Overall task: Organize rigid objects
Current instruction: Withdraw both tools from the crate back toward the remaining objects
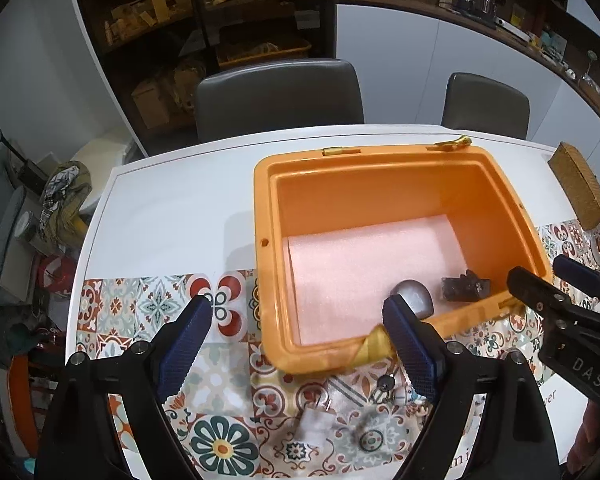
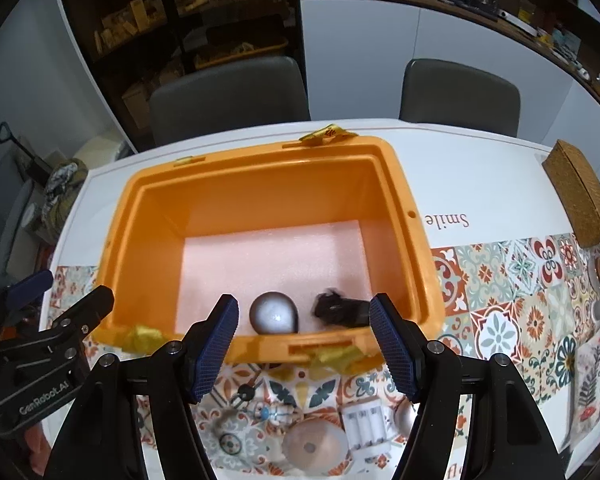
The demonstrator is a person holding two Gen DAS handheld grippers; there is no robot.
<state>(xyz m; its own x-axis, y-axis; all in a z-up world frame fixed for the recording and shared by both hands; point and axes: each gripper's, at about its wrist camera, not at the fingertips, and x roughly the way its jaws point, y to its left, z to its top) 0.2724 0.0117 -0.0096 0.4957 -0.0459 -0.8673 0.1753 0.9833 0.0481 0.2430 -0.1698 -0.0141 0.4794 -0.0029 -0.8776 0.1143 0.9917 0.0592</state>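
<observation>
Orange bin (image 2: 260, 200), open-topped, near the middle of the desk (image 1: 172, 208), pink foam (image 2: 268, 256) on its floor, a silver dome (image 2: 274, 312) and a dark blocky piece (image 2: 342, 310) already lying against its near wall. Right gripper (image 2: 304, 344) poised just over that near rim, jaws spread wide, nothing between them. Left gripper (image 1: 298, 344) off the bin's near left corner, jaws likewise spread and empty.

Below the right jaws, between bin and near desk edge, more loose pieces waiting: a white ribbed block (image 2: 366, 424), a pinkish disc (image 2: 314, 444), a second metal dome (image 2: 406, 418), a small blue-and-white figure (image 2: 276, 414), a little ring (image 2: 230, 444).

Likely trouble: domes rounded and smooth, prone to squirting out of a pinch taken off-centre; small pieces crowded together, so one easily knocked aside while reaching for another; yellow tape (image 2: 332, 356) hanging off the near rim, apt to snag a jaw tip; both grippers close together, liable to collide over the same spot.

Readable writing: "GenRobot.AI" on the left gripper's body seen from the right wrist, "DAS" on the right gripper's body seen from the left wrist, "Smile" upside down on the desk cloth (image 2: 446, 220) beyond the bin's right wall.
</observation>
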